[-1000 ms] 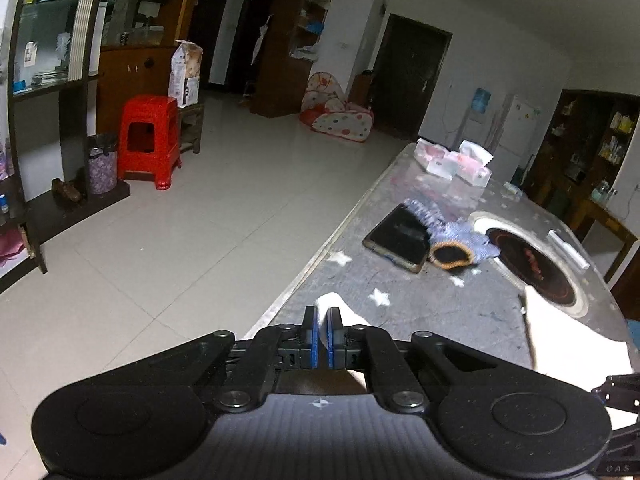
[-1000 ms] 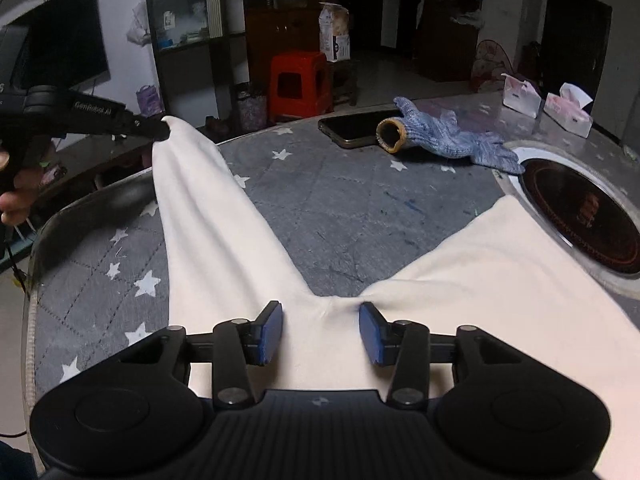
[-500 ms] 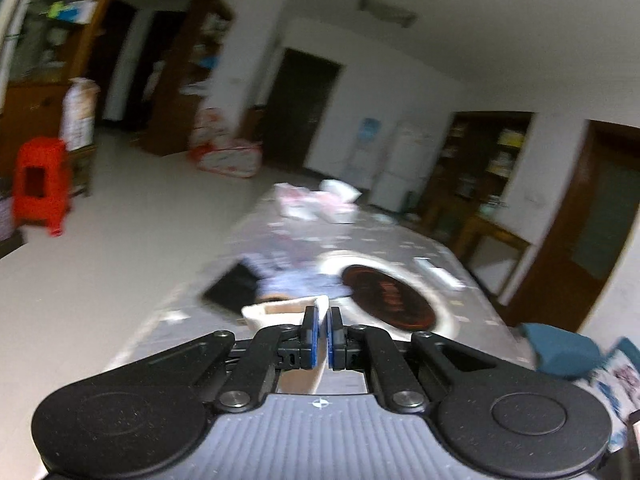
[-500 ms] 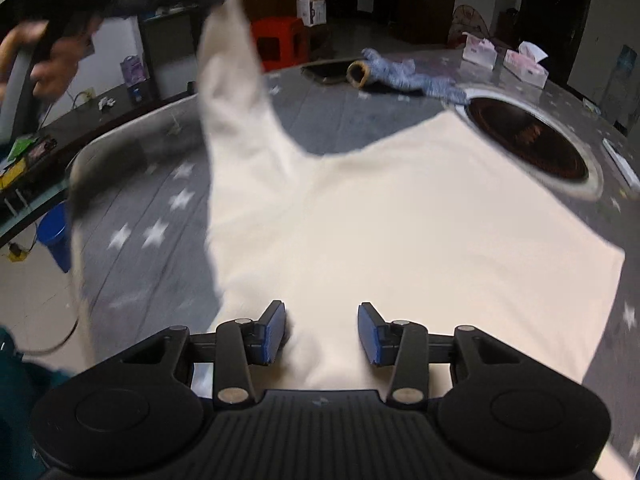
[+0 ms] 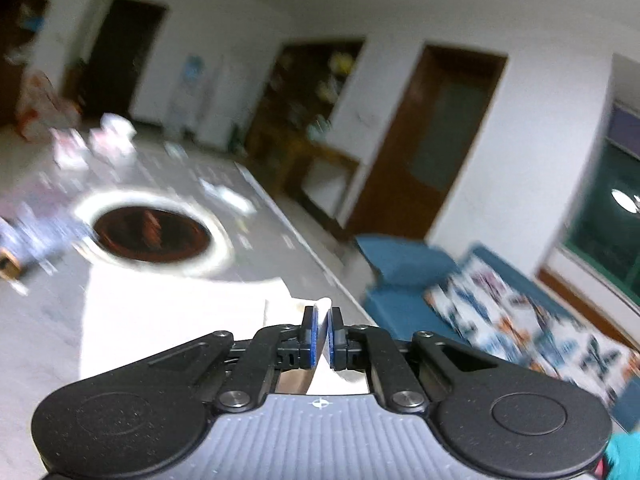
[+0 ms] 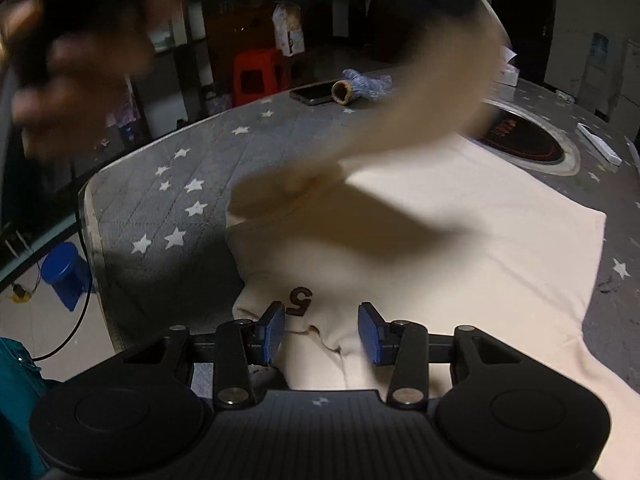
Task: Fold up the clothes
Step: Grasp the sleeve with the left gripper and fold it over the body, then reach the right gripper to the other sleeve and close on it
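A cream garment (image 6: 460,248) with a brown "5" mark (image 6: 301,300) lies spread on the grey star-patterned table cover (image 6: 168,208). My right gripper (image 6: 322,328) stands open over its near edge, with bunched cloth between the fingers but not pressed. My left gripper (image 5: 322,316) pinches the tip of the sleeve (image 5: 276,304), its jaws just starting to open. In the right wrist view that sleeve (image 6: 420,92) arcs, blurred, over the garment toward the right, with a person's hand (image 6: 72,68) blurred at upper left.
A blue knit glove (image 6: 366,84) and a phone (image 6: 312,95) lie at the far side. A round dark hotplate recess (image 6: 524,140) sits far right. Off the table stand a red stool (image 6: 256,72), a blue bucket (image 6: 66,274) and a blue sofa (image 5: 500,308).
My left gripper has swung the sleeve up and across from the left edge over the garment toward the right. The right gripper shifted toward the garment's near edge, still open.
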